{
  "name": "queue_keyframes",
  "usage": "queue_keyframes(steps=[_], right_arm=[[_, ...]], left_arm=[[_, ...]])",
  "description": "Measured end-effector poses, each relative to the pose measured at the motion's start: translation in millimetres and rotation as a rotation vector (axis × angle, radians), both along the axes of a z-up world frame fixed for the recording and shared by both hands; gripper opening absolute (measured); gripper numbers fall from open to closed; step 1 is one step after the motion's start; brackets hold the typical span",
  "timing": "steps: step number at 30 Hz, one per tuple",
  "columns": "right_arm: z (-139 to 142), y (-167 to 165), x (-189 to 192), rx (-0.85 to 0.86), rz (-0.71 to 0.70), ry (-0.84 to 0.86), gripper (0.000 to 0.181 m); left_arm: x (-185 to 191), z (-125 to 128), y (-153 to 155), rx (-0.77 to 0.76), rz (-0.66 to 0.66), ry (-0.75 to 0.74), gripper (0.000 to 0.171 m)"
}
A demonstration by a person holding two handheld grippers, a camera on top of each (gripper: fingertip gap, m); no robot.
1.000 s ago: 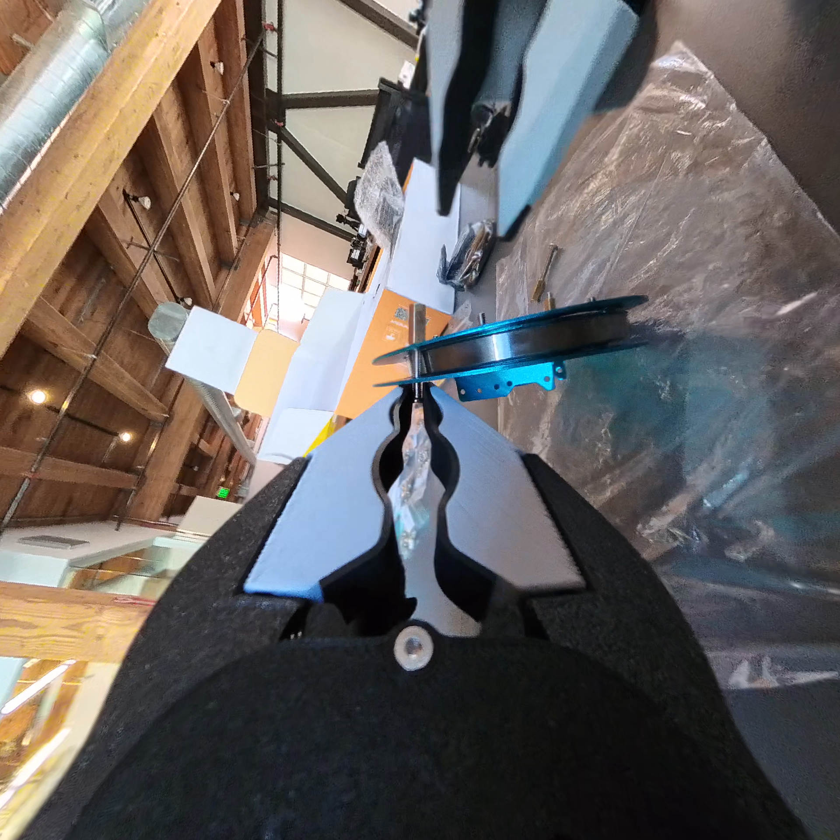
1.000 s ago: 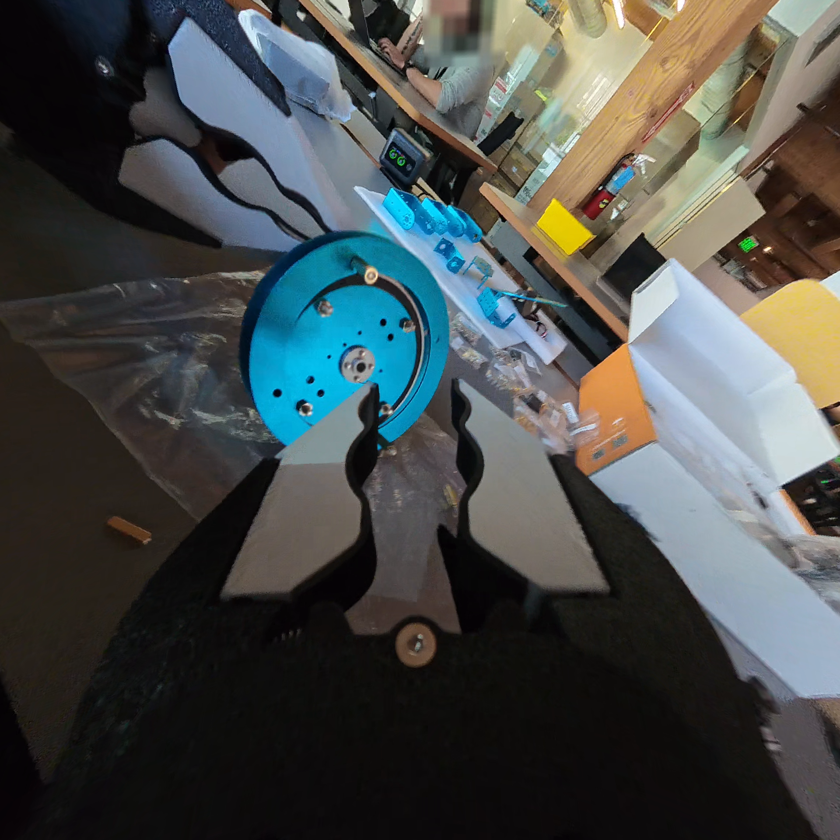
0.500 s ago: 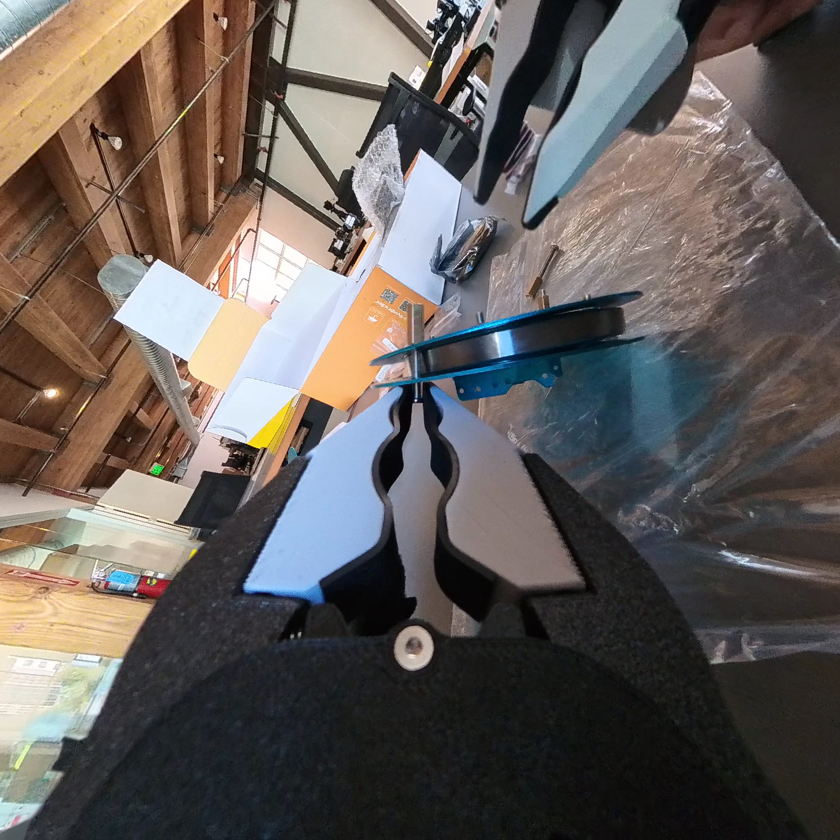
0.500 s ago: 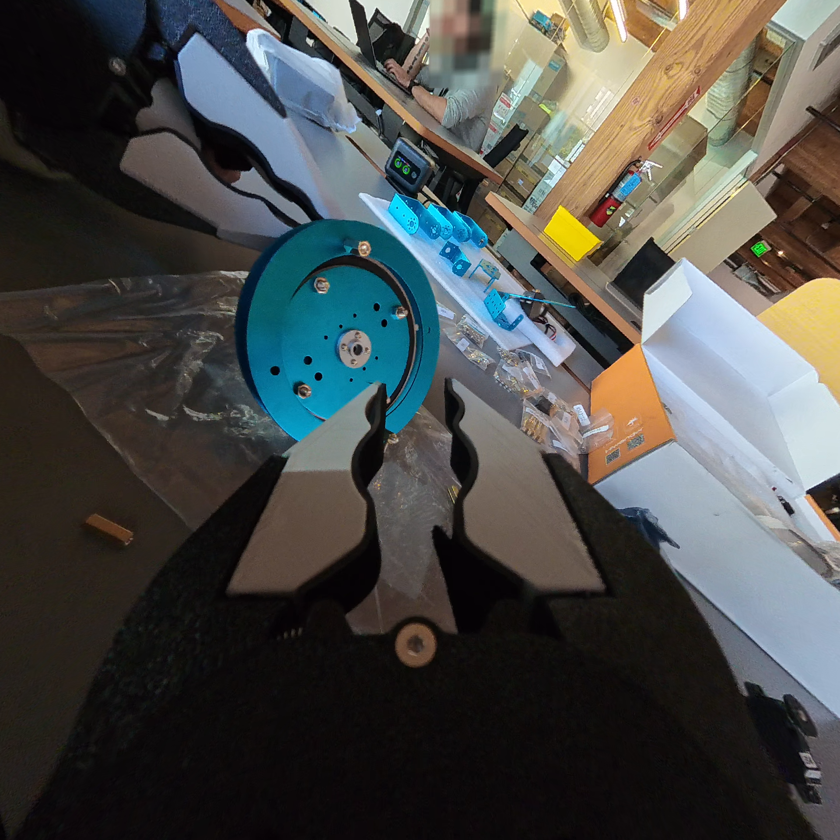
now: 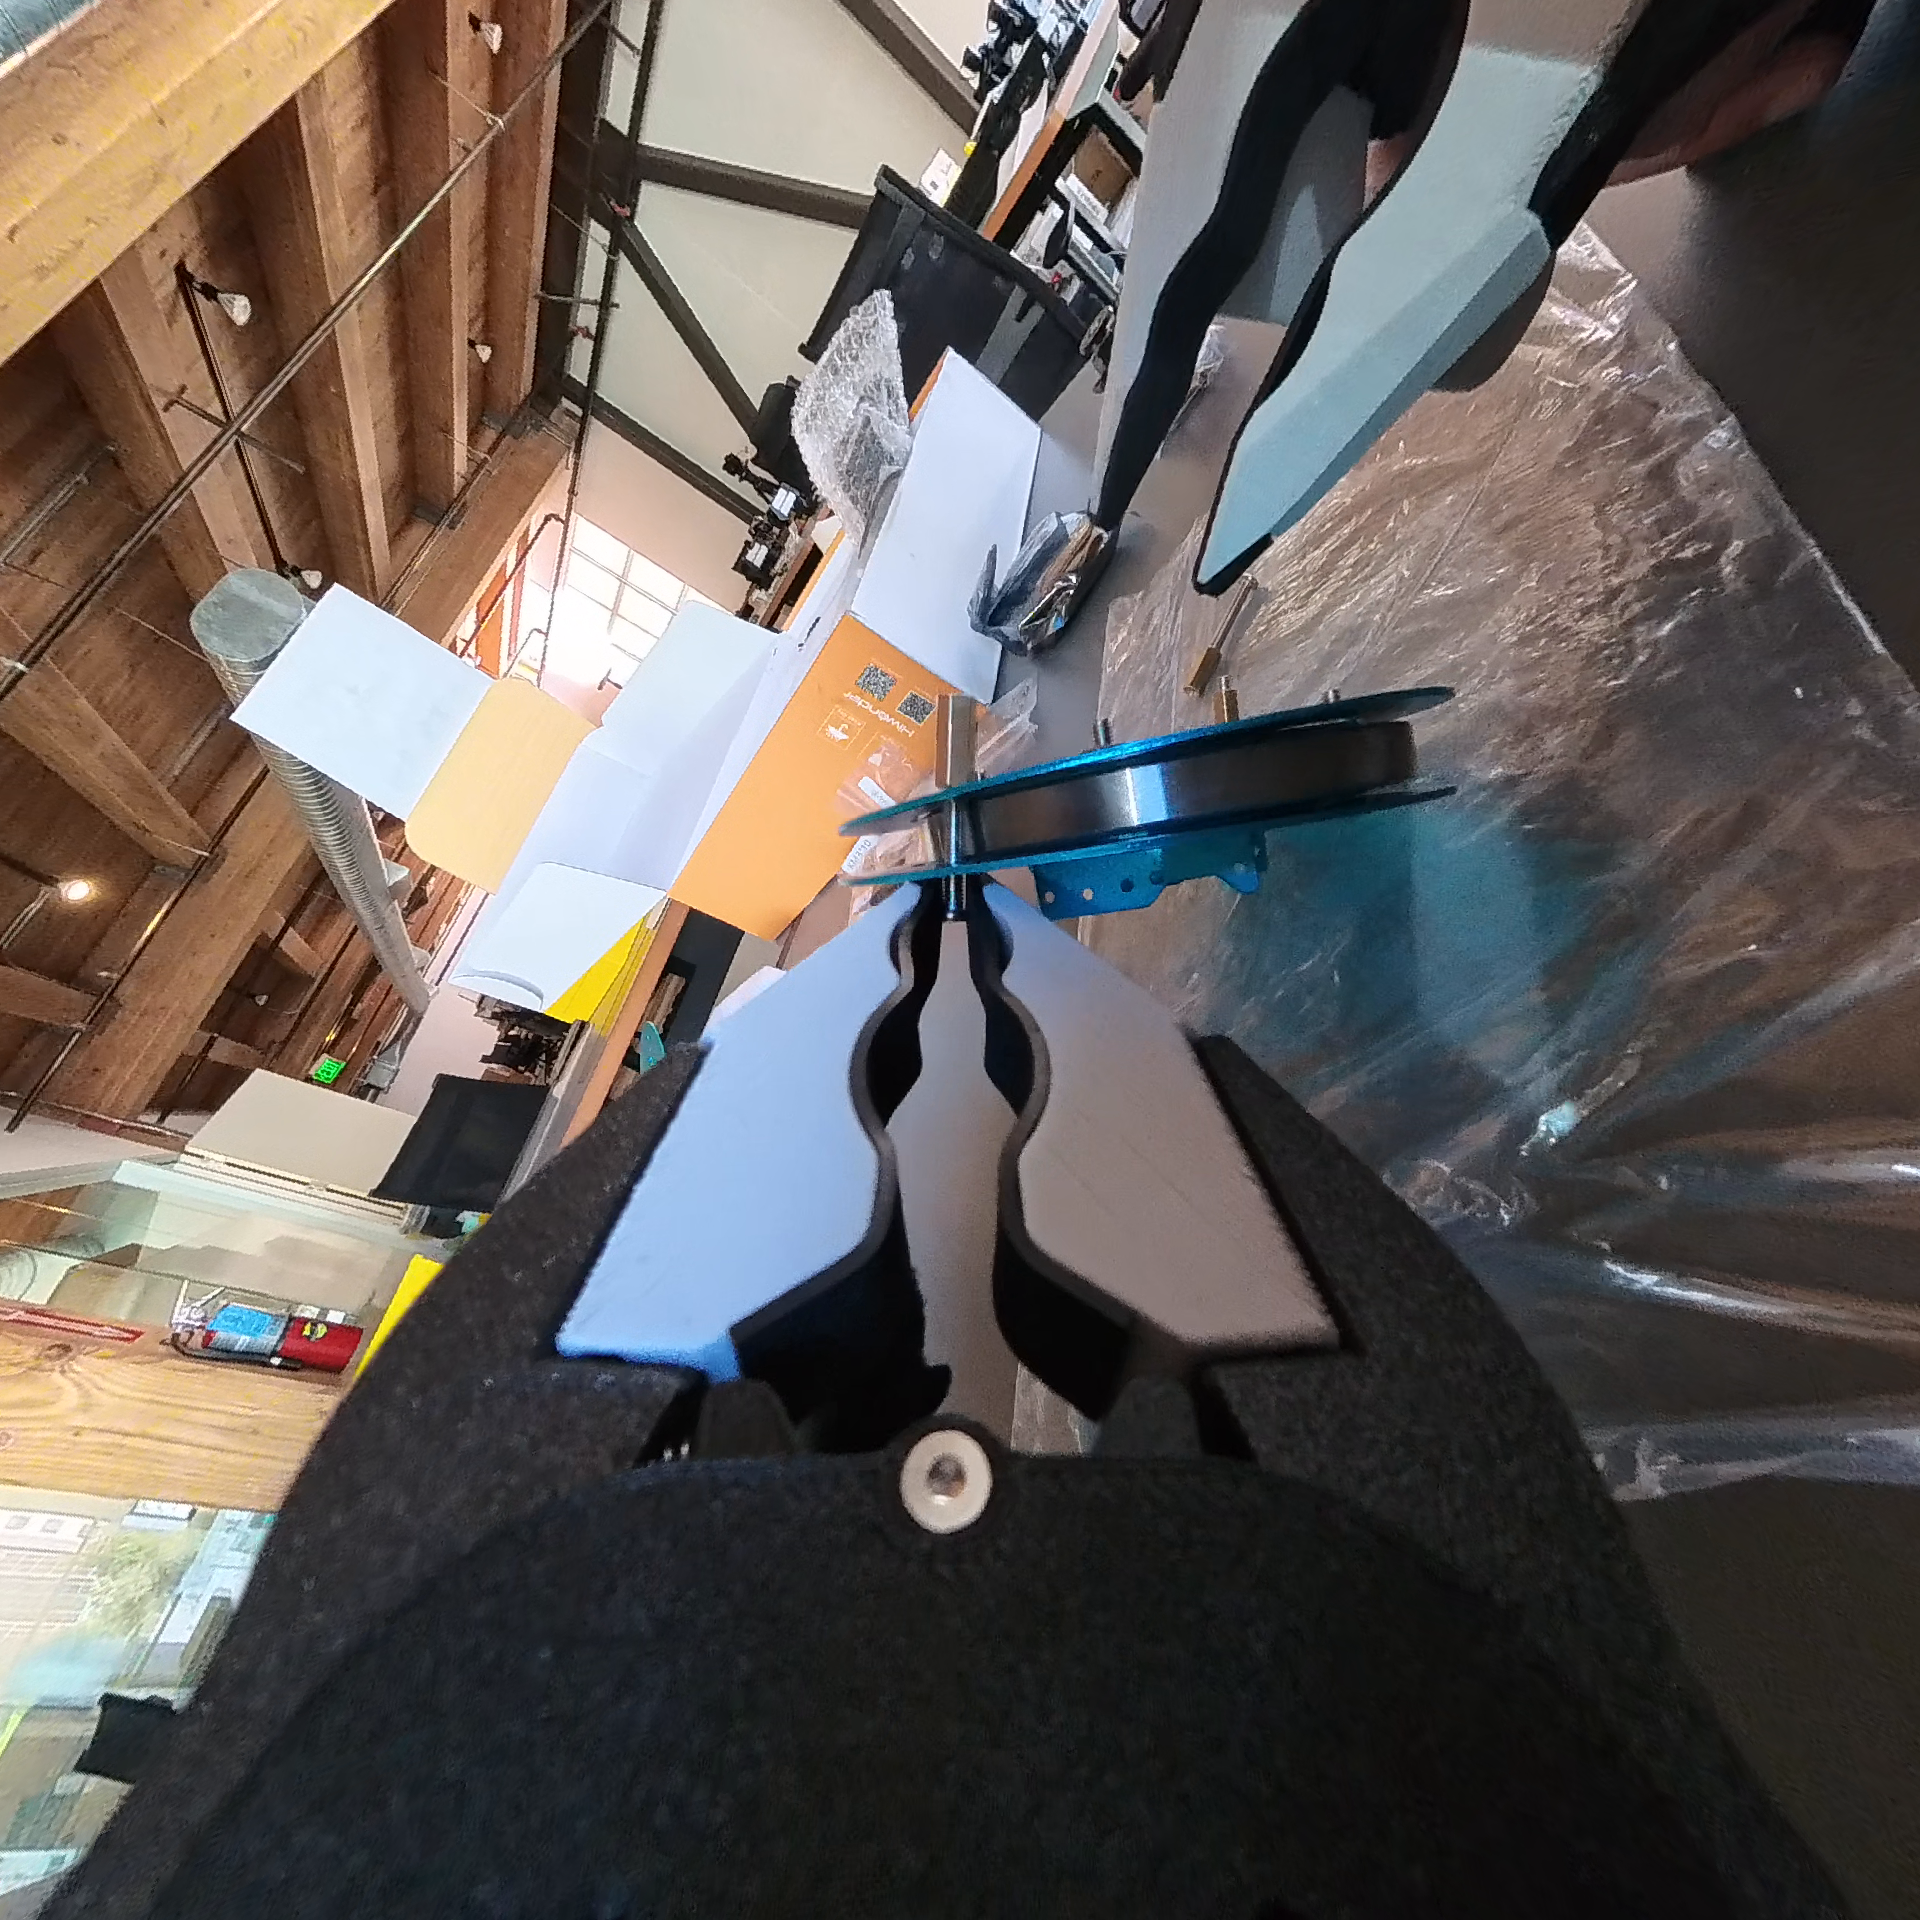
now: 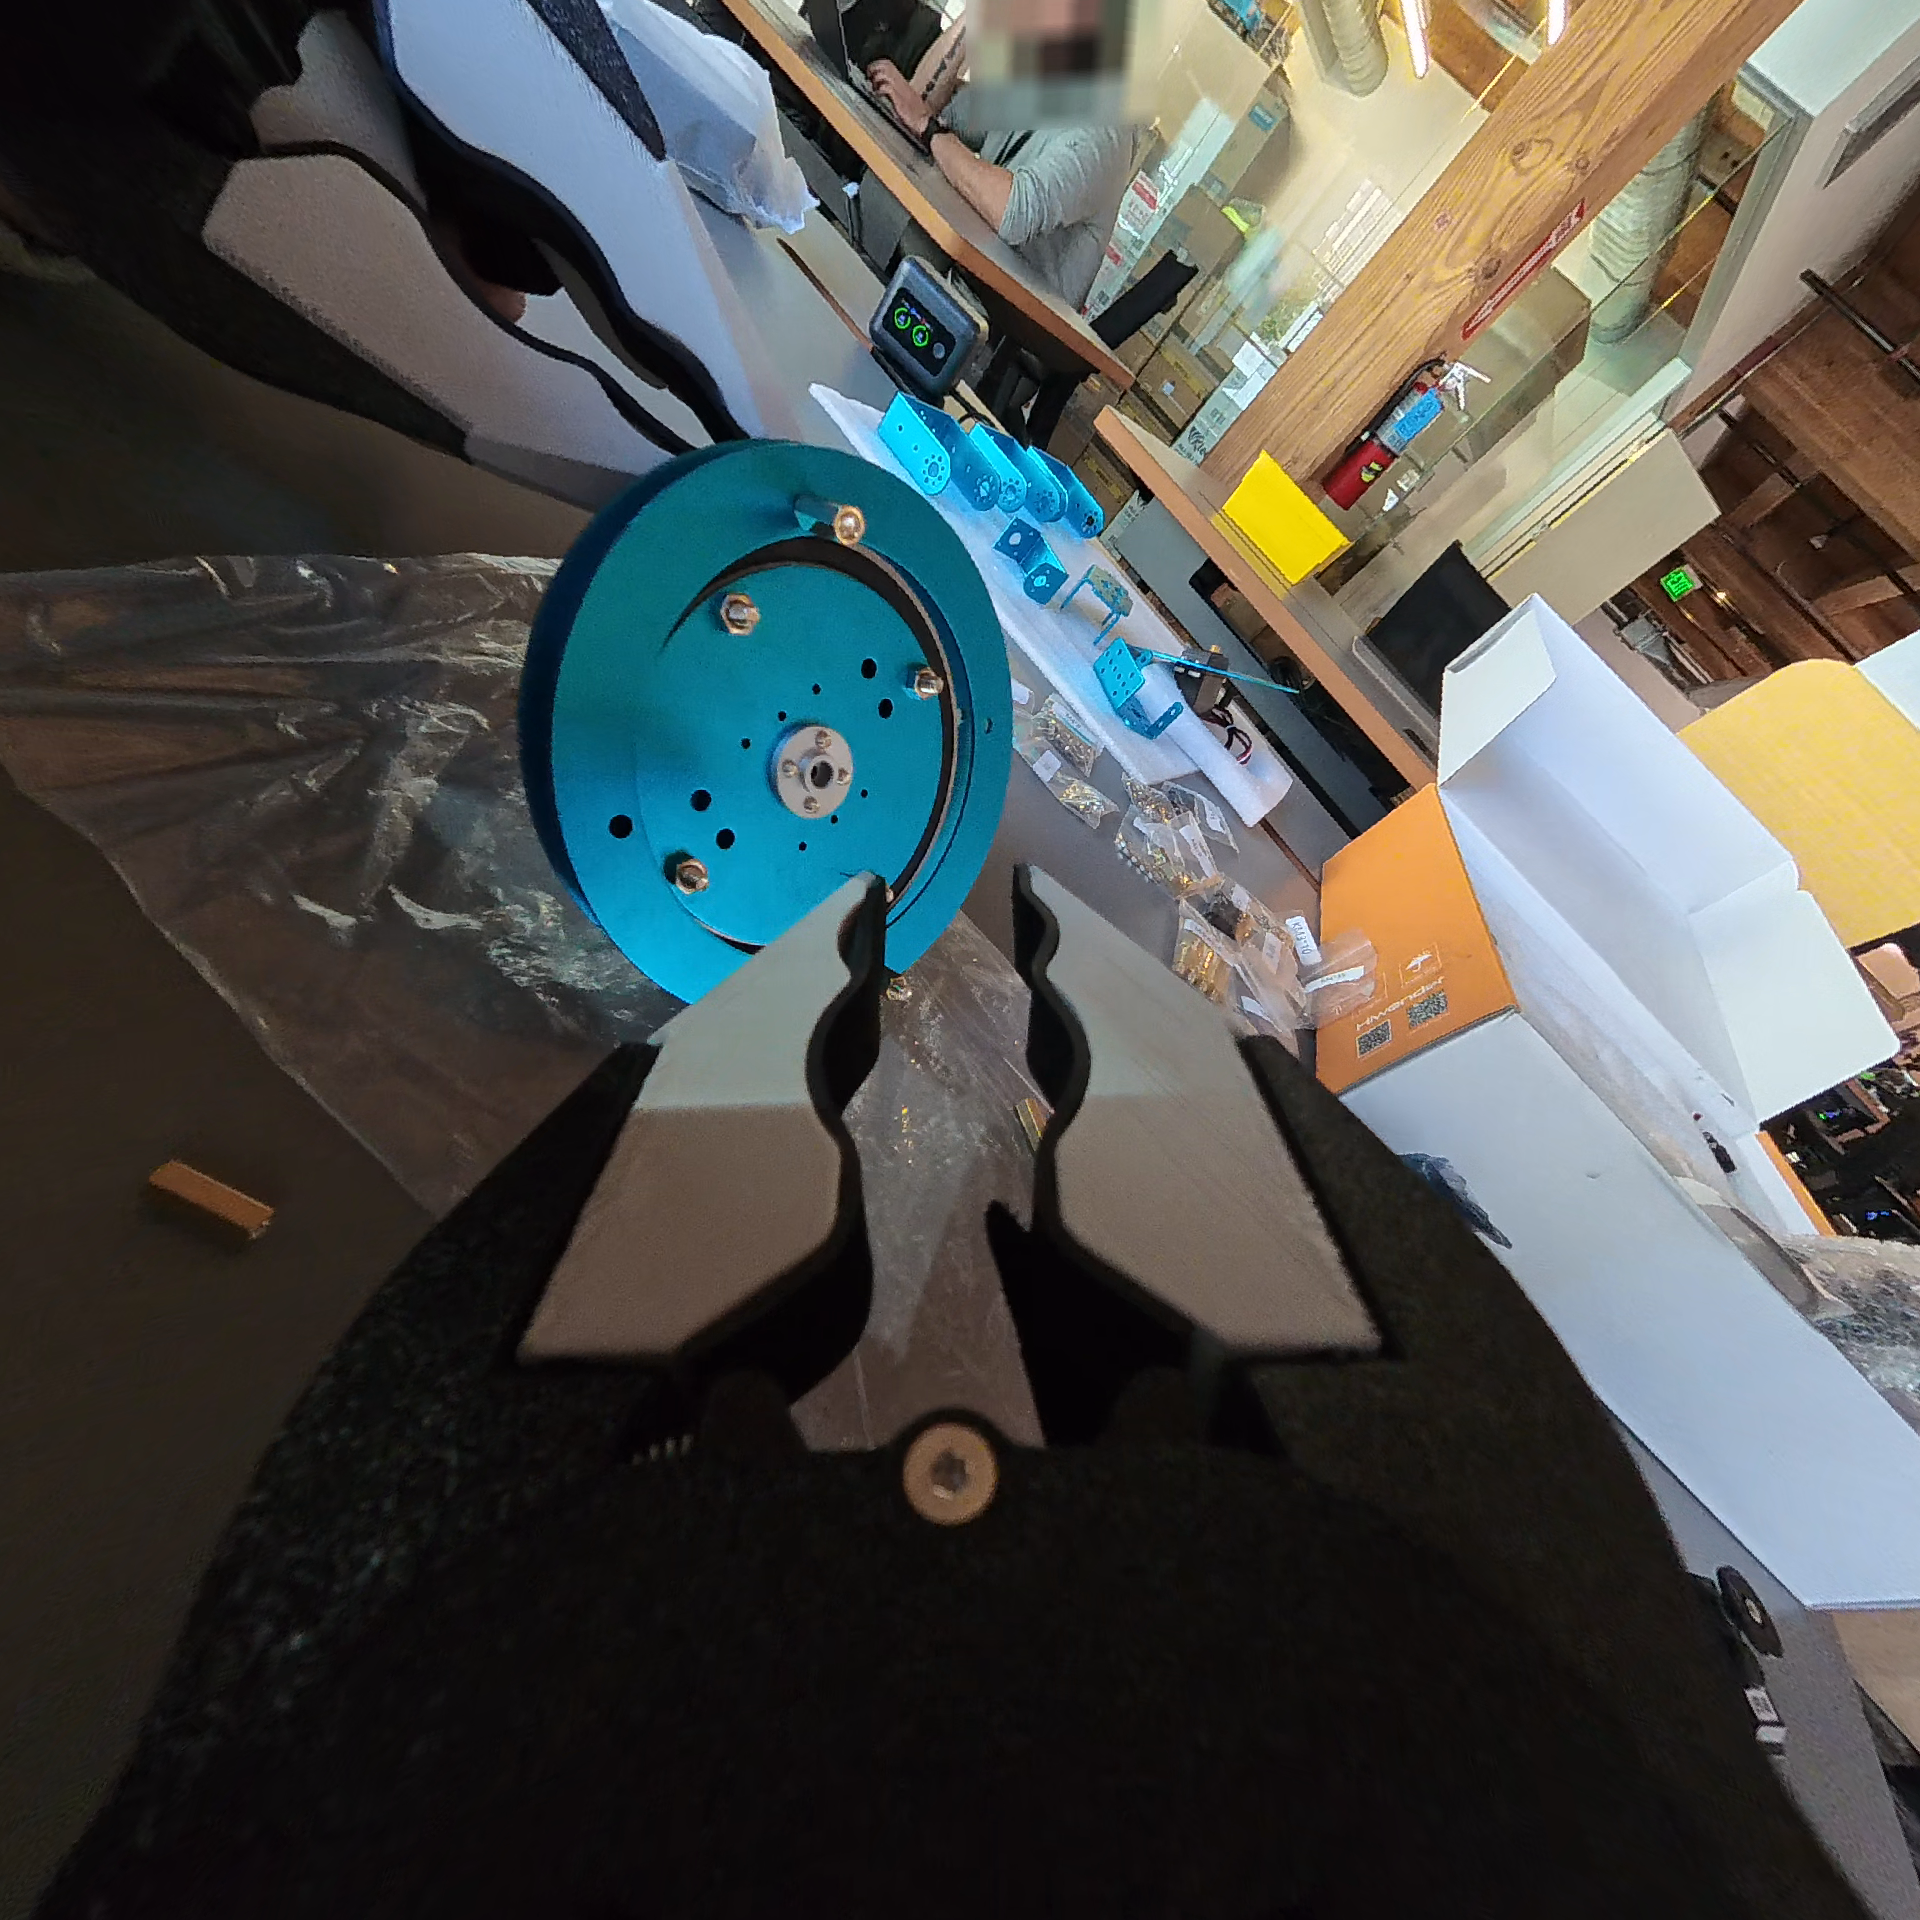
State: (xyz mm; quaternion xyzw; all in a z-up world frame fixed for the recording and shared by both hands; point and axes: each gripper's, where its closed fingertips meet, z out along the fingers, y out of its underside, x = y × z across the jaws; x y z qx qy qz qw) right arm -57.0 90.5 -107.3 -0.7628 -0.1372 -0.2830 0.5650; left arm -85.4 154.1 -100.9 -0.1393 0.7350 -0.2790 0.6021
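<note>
On a dark table [image 6: 156, 987] lies a large crumpled sheet of clear plastic [image 6: 312, 748], and above it a blue wheel [image 6: 769, 717], two round plates with a black band between them, is held on edge, its flat face toward the right wrist camera. At the far side of the table stand an open orange and white box [image 6: 1455, 935], a white foam sheet [image 6: 1174, 717] carrying small blue brackets [image 6: 987, 468], and clear bags of brass hardware [image 6: 1195, 873]. A person sits at a wooden desk beyond. From the left wrist view, the left gripper [image 5: 957, 902] is pinched nearly closed on a thin screw [image 5: 956, 883] sticking out of the wheel's rim, with a silver standoff [image 5: 951, 740] on the wheel's other side. The right gripper [image 6: 951, 899] is narrowly parted and holds nothing; its left fingertip sits in front of the wheel's lower edge, and whether they touch cannot be told. A short brass standoff [image 6: 213, 1203] lies alone on the bare table, well left of the right gripper. Two more brass standoffs [image 5: 1224, 634] lie on the plastic beyond the wheel.
</note>
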Motion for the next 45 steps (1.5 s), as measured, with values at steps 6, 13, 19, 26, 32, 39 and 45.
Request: queue_keyframes(steps=[6,13,19,26,32,39,45], right_arm=[[-5,2,7,-0.022,-0.055,-0.050,0.022],[14,-28,45,-0.013,-0.191,0.016,0.024],[-6,-134,177,-0.214,-0.486,0.355,0.029],[-57,-152,235,-0.456,-0.575,0.379,0.023],[-67,-152,238,-0.486,-0.569,0.448,0.011],[-58,-141,209,-0.453,-0.474,0.525,0.000],[-4,-120,140,-0.178,-0.157,0.863,0.000]], left_arm=[[0,0,0,-0.011,0.002,0.008,0.003],[-2,-8,7,-0.080,0.019,0.103,0.003],[-19,-35,21,-0.278,0.107,0.395,0.004],[-35,-55,16,-0.291,0.102,0.543,0.004],[-42,-74,20,-0.204,0.148,0.619,0.000],[-52,-77,24,-0.184,0.198,0.652,0.000],[-60,-77,31,-0.160,0.282,0.637,0.001]])
